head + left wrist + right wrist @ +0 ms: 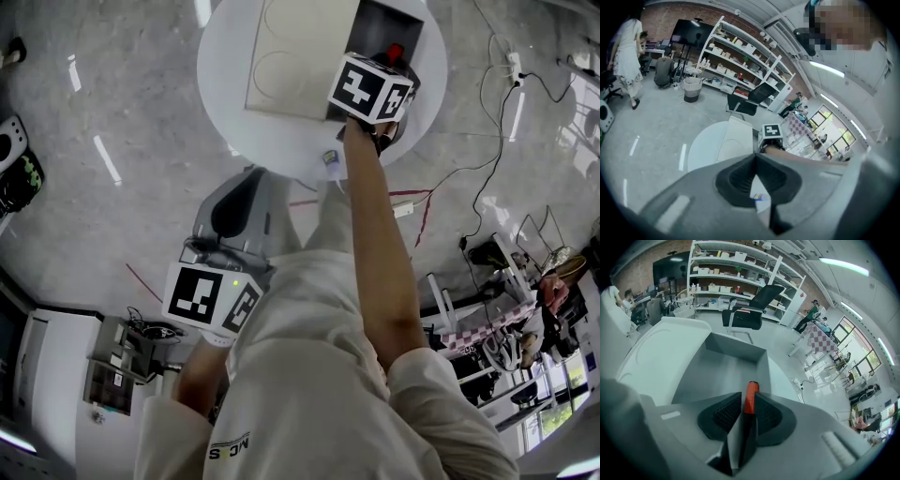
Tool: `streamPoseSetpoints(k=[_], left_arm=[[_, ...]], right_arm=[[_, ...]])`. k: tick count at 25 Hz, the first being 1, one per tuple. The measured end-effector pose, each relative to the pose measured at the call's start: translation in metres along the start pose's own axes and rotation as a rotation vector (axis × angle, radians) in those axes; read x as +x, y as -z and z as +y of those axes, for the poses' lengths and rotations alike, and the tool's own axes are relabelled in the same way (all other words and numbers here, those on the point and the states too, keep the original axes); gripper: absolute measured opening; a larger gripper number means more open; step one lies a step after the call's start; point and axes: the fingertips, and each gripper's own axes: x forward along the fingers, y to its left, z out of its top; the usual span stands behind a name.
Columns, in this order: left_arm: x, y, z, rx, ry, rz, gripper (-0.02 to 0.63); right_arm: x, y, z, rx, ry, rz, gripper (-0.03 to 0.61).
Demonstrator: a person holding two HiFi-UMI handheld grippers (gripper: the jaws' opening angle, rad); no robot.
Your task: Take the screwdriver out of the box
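A screwdriver with a red handle [750, 397] stands between the pads of my right gripper [749, 404], which is shut on it. Below it lies an open grey box [736, 350] on a round white table [651, 357]. In the head view the right gripper [386, 67] hangs over the box [380, 21], with the red handle end [395, 52] poking out past the marker cube. My left gripper [248, 183] is held low, off the table's near edge. Its pads meet at the tips in the left gripper view [755, 157], with nothing between them.
The box's pale lid [300, 56] lies open to the left on the table [234, 84]. A small blue-and-yellow item [330, 157] sits at the table's near edge. An office chair [752, 310] and shelves [736, 268] stand beyond. Cables [487, 141] cross the floor.
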Motion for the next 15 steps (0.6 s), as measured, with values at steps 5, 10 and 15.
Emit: streamPoseSetpoints(k=[5,10,15], left_arm=[[0.0,0.003,-0.004,0.006,0.004,0.003,0.0],[0.002,0.003,-0.004,0.007,-0.001,0.004,0.0],[-0.004,0.001,-0.003,0.008,-0.013,0.002,0.0]], right_arm=[[-0.003,0.006,0.004,0.022,-0.033,0.021,0.108],[0.003,0.012,0.004,0.026,-0.029,0.053,0.137],[0.007,0.012,0.008,0.041,-0.007,0.089,0.202]])
